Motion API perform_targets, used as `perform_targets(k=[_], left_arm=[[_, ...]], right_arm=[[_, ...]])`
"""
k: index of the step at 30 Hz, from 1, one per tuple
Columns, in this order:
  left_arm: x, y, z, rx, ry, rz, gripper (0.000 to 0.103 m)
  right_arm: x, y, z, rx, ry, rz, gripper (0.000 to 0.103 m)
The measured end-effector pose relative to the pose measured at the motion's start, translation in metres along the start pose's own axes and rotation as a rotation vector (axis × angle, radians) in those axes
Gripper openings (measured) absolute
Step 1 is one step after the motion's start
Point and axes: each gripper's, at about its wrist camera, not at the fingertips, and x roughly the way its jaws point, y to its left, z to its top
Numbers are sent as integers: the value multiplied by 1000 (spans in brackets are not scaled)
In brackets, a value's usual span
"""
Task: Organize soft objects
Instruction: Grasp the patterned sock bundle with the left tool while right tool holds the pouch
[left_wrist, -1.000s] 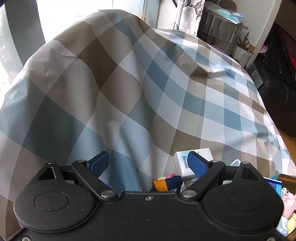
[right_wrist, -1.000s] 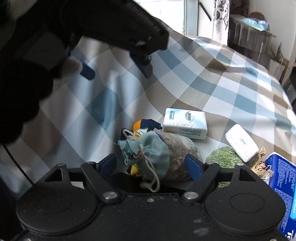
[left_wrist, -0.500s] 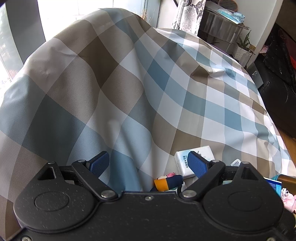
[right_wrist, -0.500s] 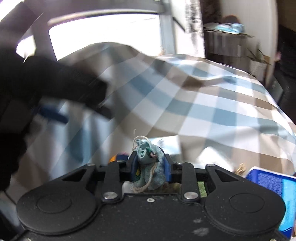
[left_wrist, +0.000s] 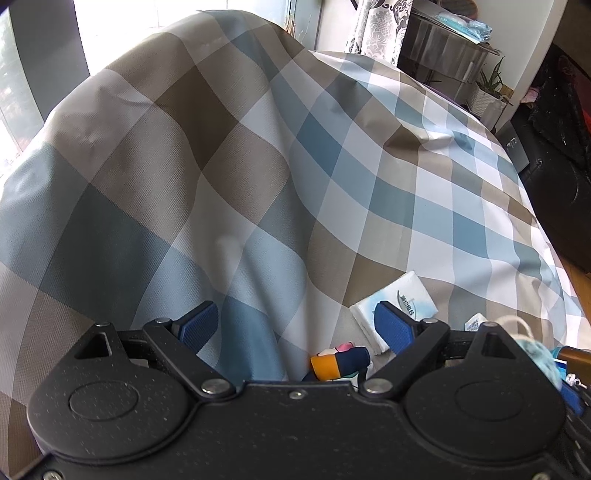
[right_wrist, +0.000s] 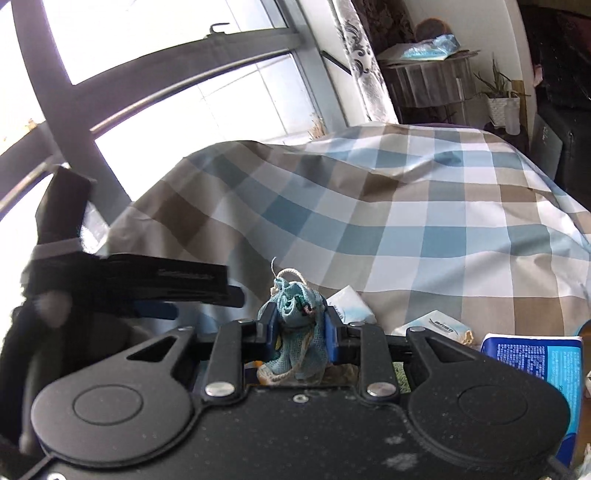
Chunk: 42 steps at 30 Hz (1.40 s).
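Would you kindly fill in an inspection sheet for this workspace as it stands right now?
Surface: checked cloth in blue, brown and white, draped and wrinkled.
Job's things: teal drawstring pouch pinched between the right tool's pads; white tissue pack lying on the cloth; orange and navy soft toy near the left tool.
Clutter: blue-printed package at the right edge; another white pack beside it.
Grippers: left tool open, nothing between its pads; right tool shut on the pouch.
Cables: nothing seen.
Surroundings: window behind, patterned curtain, potted plant, dark furniture at right.
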Motion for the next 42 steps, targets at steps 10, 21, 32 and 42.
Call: perform_targets(k=[10,21,32,42], left_arm=[[9,-8,-4,39,36,-2,88],[42,-30,-26,153,187,-25,88],[27,-35,-40,171,150,3,88],[46,-51,-51,239,242,7,87]], right_arm=[[-57,14,-25,-99,4,19,25],[-79,21,-58,-240,-32,-156,25],[-81,49,-124,-472,52,-231,25],[-74,67,-145,-560,100,-227,25]])
